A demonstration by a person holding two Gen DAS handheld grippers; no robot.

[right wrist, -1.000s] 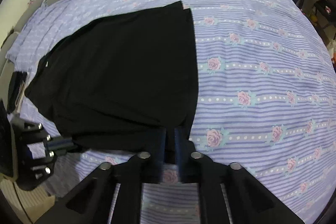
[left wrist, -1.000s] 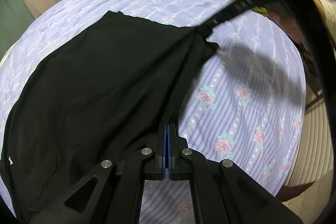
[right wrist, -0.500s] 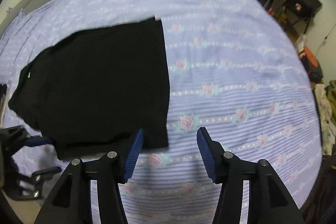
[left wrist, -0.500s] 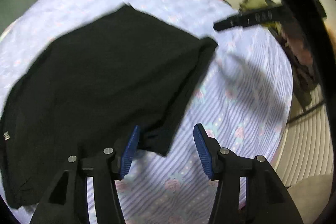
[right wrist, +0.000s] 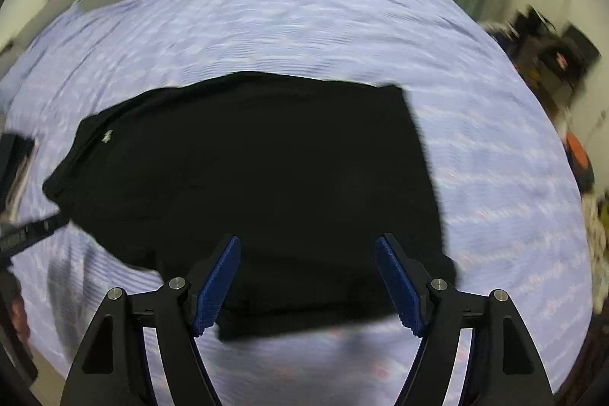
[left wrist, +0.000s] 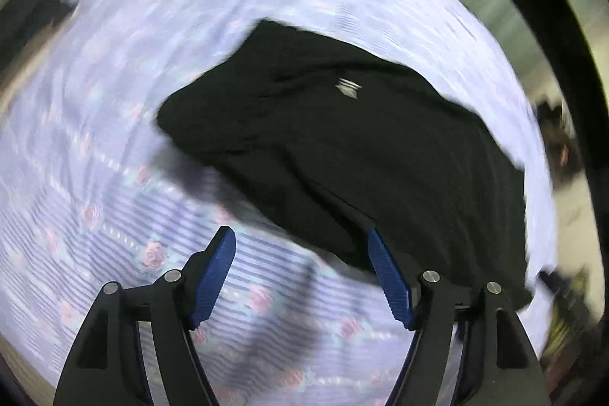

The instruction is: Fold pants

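One garment, the black pants [right wrist: 259, 177], lies flat on the bed [right wrist: 304, 25] as a compact, roughly rectangular dark block with a lavender rose-striped sheet showing on every side of it. Judging by that short, squared shape, at least one fold looks done; a further fold or some smoothing may remain, since the edge of the pants nearest the right wrist camera looks layered and a little uneven. A small pale label [left wrist: 347, 87] shows on top of the pants near one end.

Neither tool holds any cloth. The left gripper [left wrist: 300, 276] points steeply down at one edge of the pants, its blue fingers [left wrist: 217, 273] spreading wider, with only sheet and the hem's margin between them. The right gripper [right wrist: 308, 282] hangs over the near edge of the pants, also angled steeply down, its fingers opening above the fabric without pressing it. Both views are motion-blurred.
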